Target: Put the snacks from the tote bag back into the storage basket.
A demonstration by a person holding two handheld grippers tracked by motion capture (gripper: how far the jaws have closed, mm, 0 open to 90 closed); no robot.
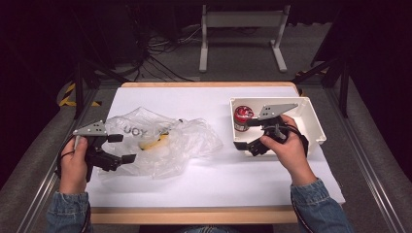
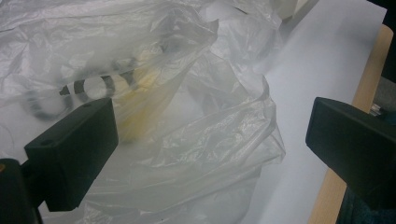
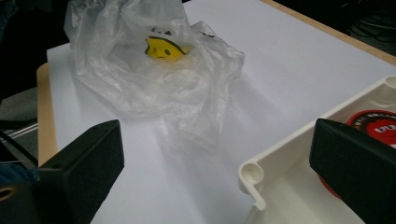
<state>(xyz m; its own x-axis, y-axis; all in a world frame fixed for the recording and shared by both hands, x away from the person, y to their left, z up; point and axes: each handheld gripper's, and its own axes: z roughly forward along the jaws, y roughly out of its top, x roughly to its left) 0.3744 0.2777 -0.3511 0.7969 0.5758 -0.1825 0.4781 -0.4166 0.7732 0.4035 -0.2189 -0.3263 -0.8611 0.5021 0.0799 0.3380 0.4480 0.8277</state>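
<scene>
Plastic bag lies crumpled on the left half of the white surface, with something yellow inside it. I think the bag is very light, soft and floppy — it will bend and slide when pulled, and it could tear if tugged hard. A good place to take hold looks like a loose fold at its near edge, not the lump in the middle.

Left hand-held gripper is wide open, with its jaws at the bag's left edge. It holds nothing, and I cannot tell if a jaw is touching the plastic.

Right hand-held gripper is wide open too — it hangs over the near-left corner of the white tray, close to a red round tin in the tray. It grips nothing.
</scene>
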